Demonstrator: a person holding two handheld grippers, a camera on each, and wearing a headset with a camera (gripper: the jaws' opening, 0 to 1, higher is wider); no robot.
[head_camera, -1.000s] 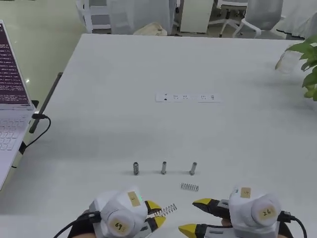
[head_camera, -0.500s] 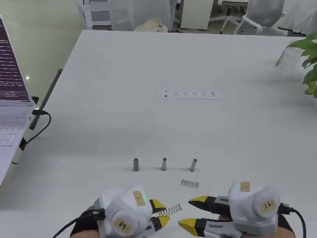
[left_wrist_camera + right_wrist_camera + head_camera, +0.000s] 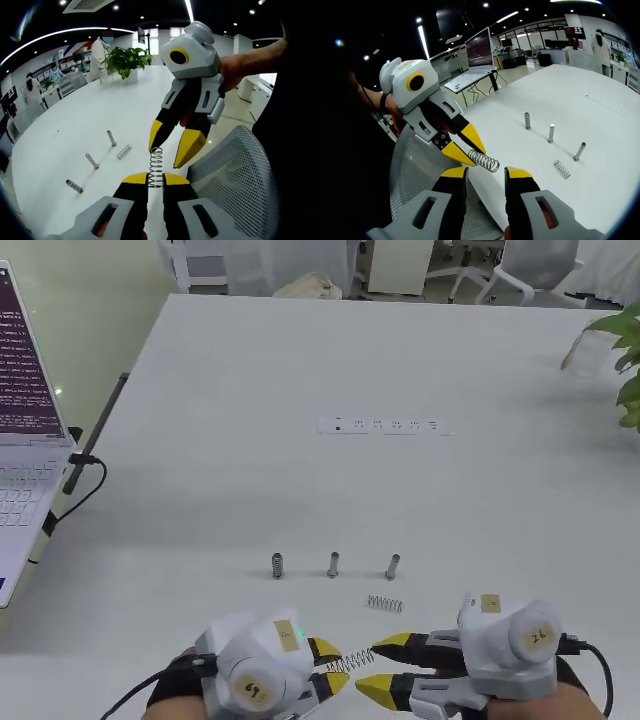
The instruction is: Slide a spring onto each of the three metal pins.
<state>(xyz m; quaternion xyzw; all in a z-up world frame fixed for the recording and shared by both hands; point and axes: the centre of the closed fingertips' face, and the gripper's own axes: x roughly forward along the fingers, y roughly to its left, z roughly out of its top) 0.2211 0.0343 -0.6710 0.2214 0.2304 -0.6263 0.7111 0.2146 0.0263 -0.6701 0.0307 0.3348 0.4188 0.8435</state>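
Three short metal pins stand in a row on the white table: left pin (image 3: 277, 565) with a spring around it, middle pin (image 3: 333, 564) and right pin (image 3: 393, 566) bare. A loose spring (image 3: 384, 603) lies just in front of the right pin. My left gripper (image 3: 335, 668) (image 3: 155, 180) is shut on one end of another spring (image 3: 350, 660) (image 3: 156, 167) (image 3: 484, 161), held above the table's near edge. My right gripper (image 3: 385, 667) (image 3: 486, 173) faces it, open, its yellow fingertips (image 3: 191, 144) flanking the spring's free end without clamping it.
An open laptop (image 3: 20, 440) with a cable sits at the left edge. A white power strip (image 3: 380, 426) lies mid-table. Plant leaves (image 3: 625, 360) reach in at the right. A mesh chair (image 3: 235, 175) is below the grippers. Chairs stand beyond the far edge.
My right gripper has moved left toward the left gripper, bringing its open fingertips up to the held spring's free end. The left gripper has kept its hold.
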